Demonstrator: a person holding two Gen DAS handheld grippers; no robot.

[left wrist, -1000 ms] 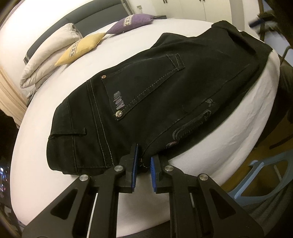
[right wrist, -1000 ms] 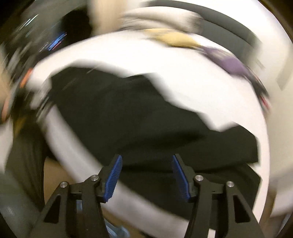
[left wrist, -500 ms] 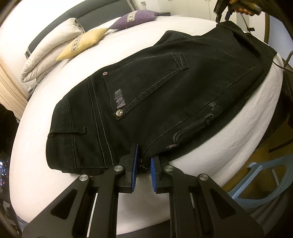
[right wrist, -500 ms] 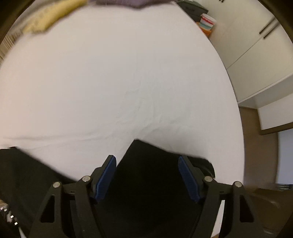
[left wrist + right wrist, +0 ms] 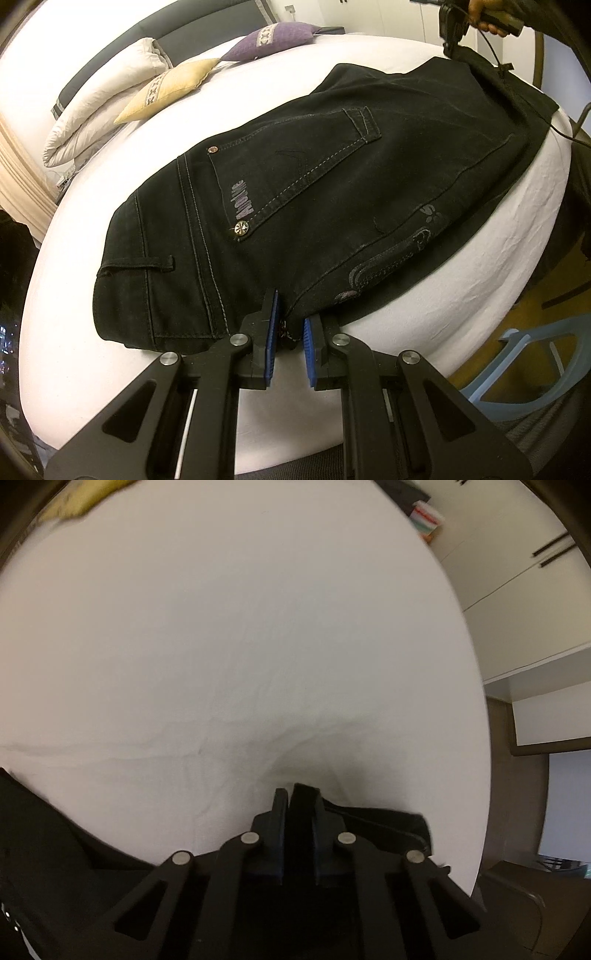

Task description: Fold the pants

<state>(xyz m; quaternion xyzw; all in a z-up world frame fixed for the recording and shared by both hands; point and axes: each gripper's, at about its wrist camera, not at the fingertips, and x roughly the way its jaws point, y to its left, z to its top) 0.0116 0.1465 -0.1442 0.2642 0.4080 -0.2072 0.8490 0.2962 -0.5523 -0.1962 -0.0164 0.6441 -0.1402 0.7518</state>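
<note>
Black jeans (image 5: 332, 192) lie flat on the white bed (image 5: 461, 295), back pocket up, waistband towards me and legs running away to the right. My left gripper (image 5: 289, 325) is shut on the near waist edge, with fabric pinched between its blue pads. The right gripper (image 5: 452, 44), held by a hand, points down at the far leg end. In the right wrist view the right gripper (image 5: 298, 801) is closing its jaws, and a fold of the black fabric (image 5: 388, 827) is clamped between them on the white sheet (image 5: 258, 627).
A folded white duvet (image 5: 103, 96), a yellow cushion (image 5: 166, 88) and a purple cushion (image 5: 277, 37) sit at the head of the bed. A light blue plastic frame (image 5: 524, 369) stands on the floor by the bed's near edge. White wardrobe doors (image 5: 517, 609) rise beyond the bed.
The right gripper swung across the jeans to the leg end, tipped downward, and its wide jaws closed on the black fabric. The left gripper kept its grip and place.
</note>
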